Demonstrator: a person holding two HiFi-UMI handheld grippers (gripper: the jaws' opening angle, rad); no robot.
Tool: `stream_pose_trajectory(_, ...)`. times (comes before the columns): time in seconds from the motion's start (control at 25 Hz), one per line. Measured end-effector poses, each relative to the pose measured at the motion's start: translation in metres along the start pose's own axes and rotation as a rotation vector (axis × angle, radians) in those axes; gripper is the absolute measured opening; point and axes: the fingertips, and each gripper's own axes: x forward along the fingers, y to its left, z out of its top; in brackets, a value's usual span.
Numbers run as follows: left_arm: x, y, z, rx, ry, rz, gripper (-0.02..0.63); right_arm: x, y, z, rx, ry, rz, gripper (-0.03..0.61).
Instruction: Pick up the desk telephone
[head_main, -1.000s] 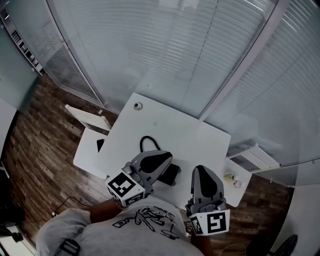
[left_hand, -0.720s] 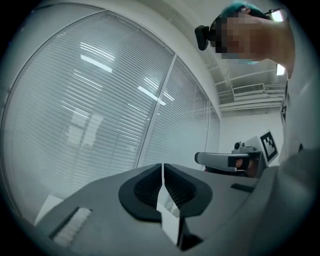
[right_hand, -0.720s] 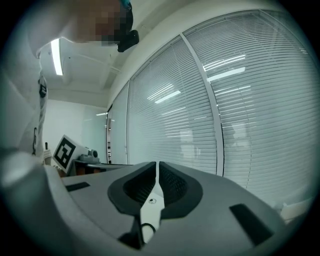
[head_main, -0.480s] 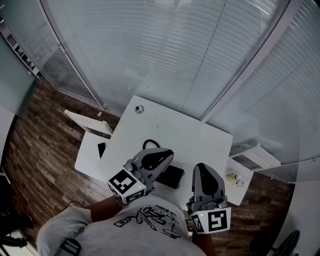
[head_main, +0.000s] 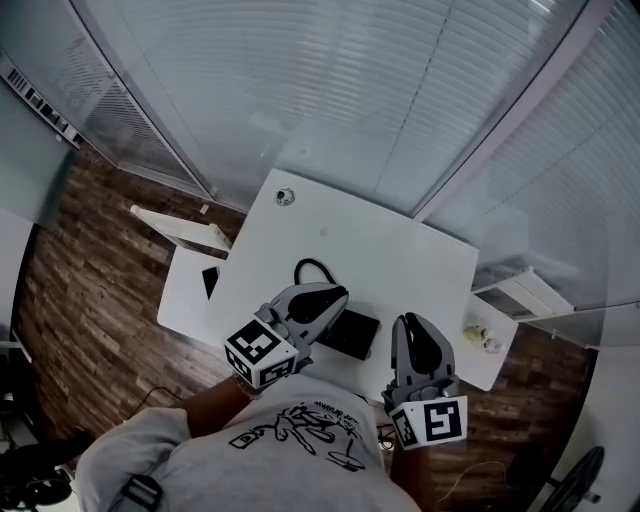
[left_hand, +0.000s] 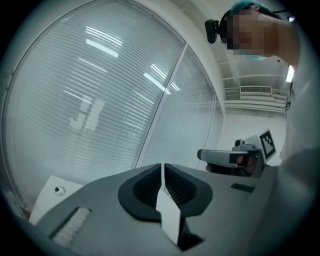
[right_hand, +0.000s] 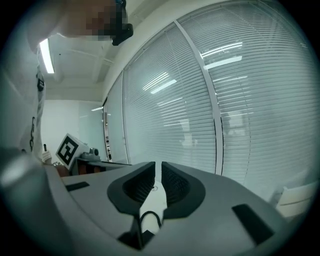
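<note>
The black desk telephone (head_main: 352, 334) lies on the white table (head_main: 400, 270) near its front edge, with a black cord loop (head_main: 311, 270) behind it. My left gripper (head_main: 338, 294) hangs over the phone's left end and hides part of it; its jaws are shut and empty (left_hand: 162, 176). To the right of the phone, my right gripper (head_main: 408, 322) is above the table's front edge, also shut with nothing held (right_hand: 157, 177). Through the narrow slit below the right jaws I see a bit of the cord (right_hand: 149, 218).
A small round fitting (head_main: 285, 196) sits at the table's far left corner. A lower white side table (head_main: 182, 300) with a dark flat thing (head_main: 211, 282) stands at the left. A white shelf with small items (head_main: 487, 342) is at the right. Glass walls with blinds stand behind.
Both grippers have sunk a little toward the table. More of the phone now shows to the right of the left gripper. The jaws stayed shut.
</note>
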Motion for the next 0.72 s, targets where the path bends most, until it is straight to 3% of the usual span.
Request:
stream_pose_trajectory(0.2,0.000,0.020,-0.051,-0.063,0.095,0.010,0.022,0.005,0.000,-0.050,0.055,0.087,0.013,0.029)
stream_pose_trajectory(0.36,0.002,0.036,-0.102,-0.142,0.200,0.016,0.101,0.009,-0.001,-0.096,0.047,0.180,0.024,0.051)
stream_pose_trajectory(0.72,-0.002,0.059,-0.204,-0.263,0.366,0.035,0.140,0.010,-0.005,-0.194,0.117,0.371,0.032,0.081)
